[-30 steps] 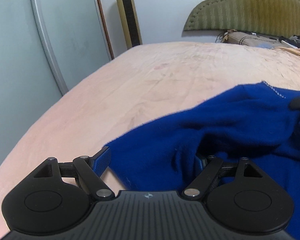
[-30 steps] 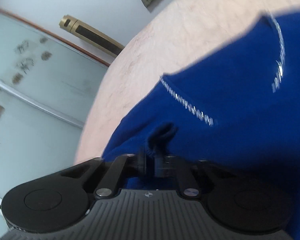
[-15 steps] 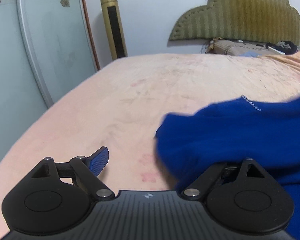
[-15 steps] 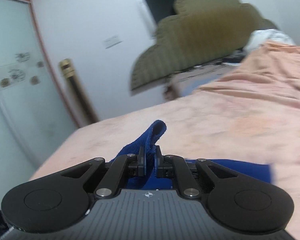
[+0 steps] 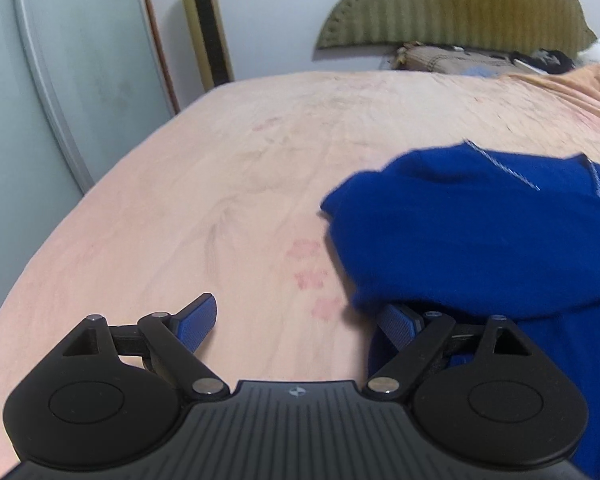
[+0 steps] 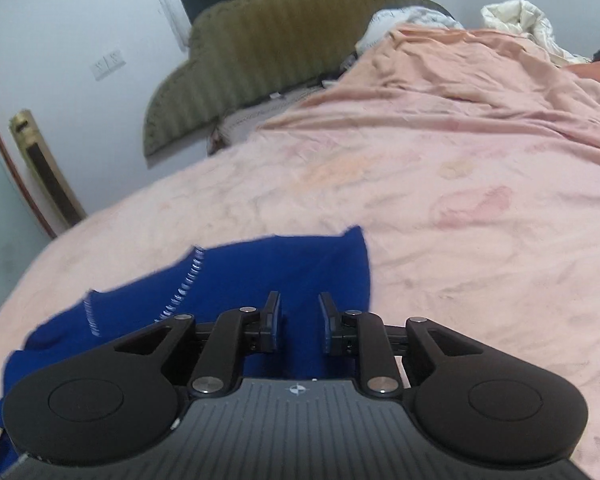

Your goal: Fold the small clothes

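Observation:
A blue knitted garment (image 5: 460, 232) with white stitching (image 5: 504, 164) lies bunched on the pink bed sheet (image 5: 220, 200), at the right of the left wrist view. My left gripper (image 5: 296, 308) stands wide open over bare sheet; the cloth's edge drapes over its right finger. In the right wrist view the garment (image 6: 260, 272) lies spread flat on the sheet (image 6: 460, 240) under my right gripper (image 6: 299, 298). Its jaws are opening, and the pads stand apart from the cloth that shows below and between them.
An olive padded headboard (image 5: 452, 4) stands at the far end of the bed. A crumpled pink blanket (image 6: 500, 80) fills the far right. A gold tower unit (image 5: 206, 24) and a frosted wardrobe door (image 5: 80, 60) are beyond the bed's left edge.
My right gripper carried a fold of the blue cloth across the bed, then its jaws parted and let go. The cloth slid right, off the gap of the open left gripper.

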A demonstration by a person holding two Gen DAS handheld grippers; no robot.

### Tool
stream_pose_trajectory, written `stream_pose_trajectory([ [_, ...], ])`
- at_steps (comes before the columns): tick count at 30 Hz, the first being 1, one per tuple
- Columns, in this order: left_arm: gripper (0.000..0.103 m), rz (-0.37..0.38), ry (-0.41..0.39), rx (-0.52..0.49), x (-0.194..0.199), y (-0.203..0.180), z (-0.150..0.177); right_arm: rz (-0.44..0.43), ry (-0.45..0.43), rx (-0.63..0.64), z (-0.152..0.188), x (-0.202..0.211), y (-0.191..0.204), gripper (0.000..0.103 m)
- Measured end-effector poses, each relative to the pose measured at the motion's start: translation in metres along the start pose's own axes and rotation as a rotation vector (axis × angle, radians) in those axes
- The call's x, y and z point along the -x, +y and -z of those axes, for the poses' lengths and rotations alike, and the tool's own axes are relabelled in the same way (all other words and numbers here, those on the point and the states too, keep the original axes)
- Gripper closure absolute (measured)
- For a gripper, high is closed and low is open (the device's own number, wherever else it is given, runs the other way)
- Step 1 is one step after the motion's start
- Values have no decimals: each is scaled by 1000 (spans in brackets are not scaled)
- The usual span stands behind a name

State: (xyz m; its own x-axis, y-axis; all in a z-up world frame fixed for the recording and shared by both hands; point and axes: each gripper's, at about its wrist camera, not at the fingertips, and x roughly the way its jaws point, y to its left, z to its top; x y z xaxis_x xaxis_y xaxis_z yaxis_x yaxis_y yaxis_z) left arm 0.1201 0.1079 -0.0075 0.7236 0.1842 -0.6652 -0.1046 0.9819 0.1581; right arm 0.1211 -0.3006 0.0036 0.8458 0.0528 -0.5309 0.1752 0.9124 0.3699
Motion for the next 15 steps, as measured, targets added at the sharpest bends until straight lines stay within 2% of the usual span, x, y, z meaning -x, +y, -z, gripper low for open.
stream_pose_trajectory([
  [2,15,15,9,-15,3,1,4,-61,28,47,3,-2,11,78],
  [3,15,18,12,-22,4,2,7,-84,50,64,4,-7,17,71],
  [4,15,14,16,-27,5,4,9,-99,87,79,6,-14,21,66],
  [6,15,-3,28,-22,6,8,12,-91,166,106,10,-32,26,65],
  [8,15,0,15,12,13,17,12,-41,152,119,16,-35,26,66],
  [9,15,11,-1,34,16,21,10,-34,131,117,16,-30,28,60],
  [12,15,64,-41,112,22,26,-1,-63,87,160,18,-16,38,46],
  [15,15,126,-42,178,12,23,-9,-69,121,206,27,-16,45,41],
])
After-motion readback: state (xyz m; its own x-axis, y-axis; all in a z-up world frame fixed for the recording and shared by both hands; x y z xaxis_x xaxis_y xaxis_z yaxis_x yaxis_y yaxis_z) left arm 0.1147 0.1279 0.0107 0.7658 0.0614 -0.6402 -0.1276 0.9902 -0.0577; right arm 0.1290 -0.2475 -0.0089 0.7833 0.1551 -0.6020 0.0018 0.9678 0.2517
